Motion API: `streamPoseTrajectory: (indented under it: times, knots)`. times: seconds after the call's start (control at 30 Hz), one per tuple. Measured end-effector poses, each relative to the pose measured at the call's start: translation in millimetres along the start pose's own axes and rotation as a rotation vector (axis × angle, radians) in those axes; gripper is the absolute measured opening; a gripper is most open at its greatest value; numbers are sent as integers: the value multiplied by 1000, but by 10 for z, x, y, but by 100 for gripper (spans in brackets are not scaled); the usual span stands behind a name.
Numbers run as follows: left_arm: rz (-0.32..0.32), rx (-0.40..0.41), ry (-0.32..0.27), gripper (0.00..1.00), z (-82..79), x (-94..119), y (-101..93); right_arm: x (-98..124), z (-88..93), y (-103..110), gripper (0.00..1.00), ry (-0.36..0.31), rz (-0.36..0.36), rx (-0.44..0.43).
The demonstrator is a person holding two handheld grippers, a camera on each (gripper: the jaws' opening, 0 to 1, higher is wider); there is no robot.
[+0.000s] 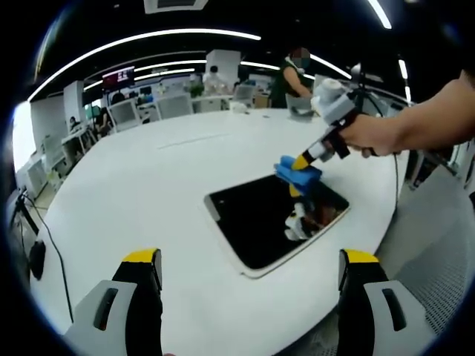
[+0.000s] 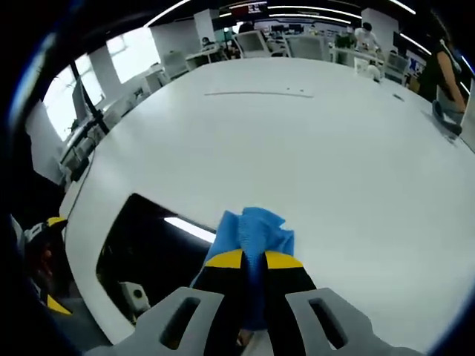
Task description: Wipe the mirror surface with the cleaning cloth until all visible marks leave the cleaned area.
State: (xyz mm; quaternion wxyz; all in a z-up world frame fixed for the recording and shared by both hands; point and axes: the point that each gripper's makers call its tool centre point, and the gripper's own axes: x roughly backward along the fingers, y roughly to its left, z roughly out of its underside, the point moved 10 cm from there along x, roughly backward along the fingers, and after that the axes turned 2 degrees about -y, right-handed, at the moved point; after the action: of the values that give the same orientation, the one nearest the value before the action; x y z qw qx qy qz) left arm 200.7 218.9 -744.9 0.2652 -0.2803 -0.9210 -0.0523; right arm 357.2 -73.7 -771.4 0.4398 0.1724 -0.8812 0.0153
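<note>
A dark rectangular mirror [image 1: 260, 219] with a pale frame lies flat on the white round table [image 1: 148, 185]. In the left gripper view my right gripper [image 1: 303, 162], held by a hand from the right, presses a blue cleaning cloth [image 1: 298, 172] onto the mirror's far edge. My left gripper [image 1: 249, 271] hovers near the table's front edge, open, nothing between its yellow-tipped jaws. In the right gripper view the right gripper [image 2: 253, 261] is shut on the blue cloth [image 2: 254, 231], which rests at the mirror's [image 2: 141, 245] edge. The left gripper [image 2: 41, 259] shows at the far left.
Office chairs and desks [image 1: 148, 107] ring the far side of the table, and a person [image 1: 291, 74] stands beyond it. A black cable [image 1: 37, 245] hangs off the table's left side. White tabletop [image 2: 297, 133] stretches beyond the mirror.
</note>
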Motion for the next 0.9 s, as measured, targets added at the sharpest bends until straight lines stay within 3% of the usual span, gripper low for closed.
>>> streamPoseTrajectory:
  times: [0.63,0.9]
  knots:
    - [-9,-10,4,99,-3,-4,6,18,-9,12,4,3,-5,-21]
    - [-19,-5,4,99,0,1,16,147,-38,-32,4,-11,-13,-23]
